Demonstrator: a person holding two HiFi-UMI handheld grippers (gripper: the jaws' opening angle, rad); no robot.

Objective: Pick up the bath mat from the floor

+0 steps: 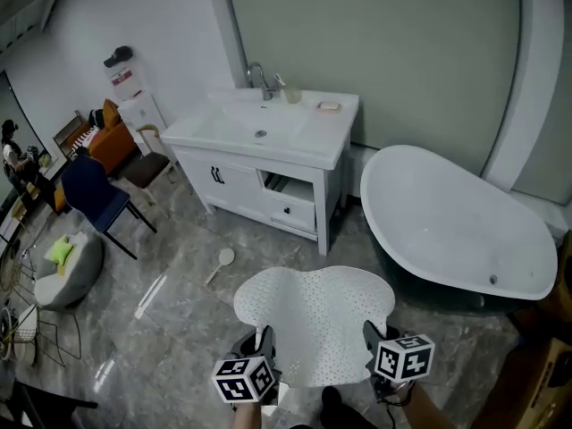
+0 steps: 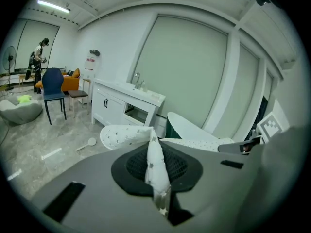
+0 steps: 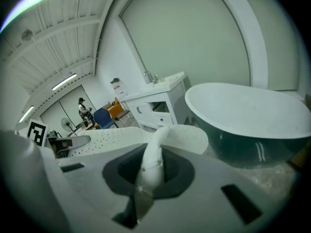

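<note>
The white perforated bath mat (image 1: 315, 315) hangs spread out above the grey floor in the head view, held up by its near edge. My left gripper (image 1: 264, 345) is shut on the mat's near left corner, my right gripper (image 1: 372, 340) on its near right corner. In the left gripper view a pinched fold of the mat (image 2: 156, 168) stands between the jaws of the left gripper (image 2: 160, 193). The right gripper view shows another fold of the mat (image 3: 153, 159) clamped in the right gripper (image 3: 143, 188), with the mat's sheet stretching left toward the other gripper.
A white vanity with a sink (image 1: 264, 146) stands ahead, a white freestanding bathtub (image 1: 456, 226) to the right. A small hand mirror or brush (image 1: 221, 263) lies on the floor in front of the vanity. Chairs, a beanbag (image 1: 67, 271) and a person (image 1: 13, 155) are far left.
</note>
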